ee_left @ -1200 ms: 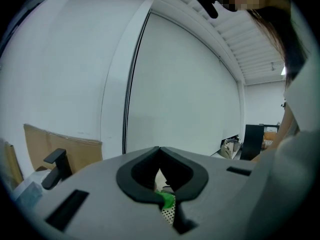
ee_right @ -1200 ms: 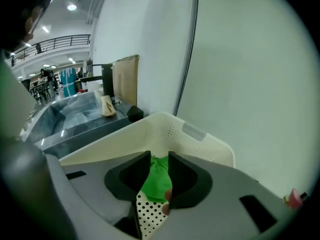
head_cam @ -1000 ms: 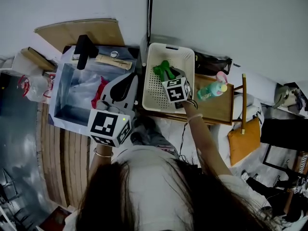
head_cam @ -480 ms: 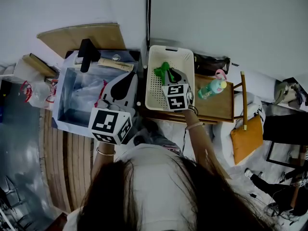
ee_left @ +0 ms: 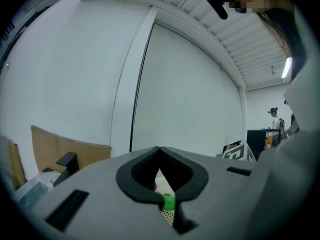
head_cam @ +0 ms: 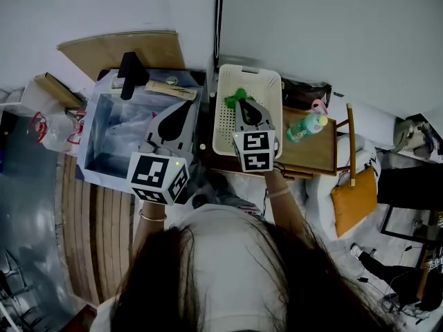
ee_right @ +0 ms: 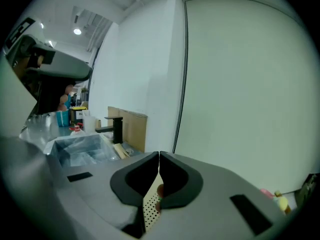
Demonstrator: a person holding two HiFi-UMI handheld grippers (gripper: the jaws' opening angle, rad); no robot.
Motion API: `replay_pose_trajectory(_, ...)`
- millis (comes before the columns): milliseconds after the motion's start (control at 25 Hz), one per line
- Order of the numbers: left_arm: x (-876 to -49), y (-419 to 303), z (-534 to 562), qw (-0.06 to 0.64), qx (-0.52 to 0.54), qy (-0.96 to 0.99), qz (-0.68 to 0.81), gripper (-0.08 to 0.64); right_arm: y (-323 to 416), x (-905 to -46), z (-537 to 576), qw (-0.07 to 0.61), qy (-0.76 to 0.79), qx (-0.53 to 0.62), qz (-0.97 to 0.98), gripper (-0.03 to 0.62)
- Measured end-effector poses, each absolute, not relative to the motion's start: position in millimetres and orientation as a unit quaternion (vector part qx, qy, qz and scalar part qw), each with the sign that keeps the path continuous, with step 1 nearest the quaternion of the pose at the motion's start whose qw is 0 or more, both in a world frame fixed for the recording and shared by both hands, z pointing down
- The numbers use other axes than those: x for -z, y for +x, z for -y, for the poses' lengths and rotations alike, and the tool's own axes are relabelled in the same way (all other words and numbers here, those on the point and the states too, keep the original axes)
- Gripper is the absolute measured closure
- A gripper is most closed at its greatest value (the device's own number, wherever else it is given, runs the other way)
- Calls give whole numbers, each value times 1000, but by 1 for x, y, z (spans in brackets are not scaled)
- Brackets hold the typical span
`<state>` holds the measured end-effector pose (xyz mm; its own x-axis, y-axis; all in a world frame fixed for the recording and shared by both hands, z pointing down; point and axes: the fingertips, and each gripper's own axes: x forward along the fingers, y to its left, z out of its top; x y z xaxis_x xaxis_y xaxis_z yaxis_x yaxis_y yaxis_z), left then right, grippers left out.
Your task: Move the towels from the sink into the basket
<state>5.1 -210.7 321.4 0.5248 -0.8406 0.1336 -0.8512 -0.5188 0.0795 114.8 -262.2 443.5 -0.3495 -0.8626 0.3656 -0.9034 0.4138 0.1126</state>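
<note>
right gripper (head_cam: 243, 104) had just snapped shut, empty, hovering over the white basket (head_cam: 248, 70) with the green towel (head_cam: 238, 95) lying inside. left gripper (head_cam: 187, 106) was closed on nothing too, above the sink (head_cam: 93, 133).

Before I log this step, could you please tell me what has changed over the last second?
The right gripper has lifted up and back from the basket; its jaws have just been closing, with nothing between them. The green towel stays lying in the basket, and the left gripper stays shut by the sink.
</note>
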Motion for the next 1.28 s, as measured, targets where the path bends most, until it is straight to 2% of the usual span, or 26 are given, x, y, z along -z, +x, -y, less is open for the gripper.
replay_pose_trajectory(360, -319, -17, 202, 71, -21, 857, 510, 554, 76, -411, 246, 158, 505, -22, 848, 566)
replay_pose_trajectory(1280, -331, -134, 150, 91, -4, 754, 651, 553, -58, -435, 218, 176, 334, -43, 925, 566)
